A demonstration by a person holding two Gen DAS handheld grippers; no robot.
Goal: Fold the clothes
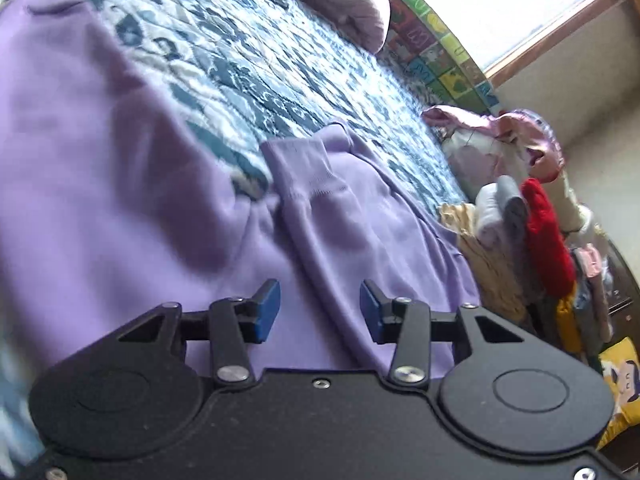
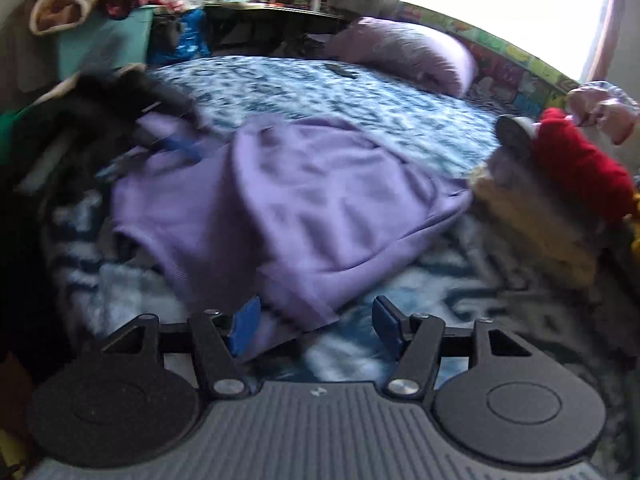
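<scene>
No word, brand or number can be read with certainty in either view; the coloured panel along the far edge of the bed carries squares with large letter-like shapes, one resembling a U, yet blur and lens curve keep them from being made out; the same panel in the right wrist view shows only smeared blocks of colour; a small pale mark on the ribbed grey housing is too small to tell.
</scene>
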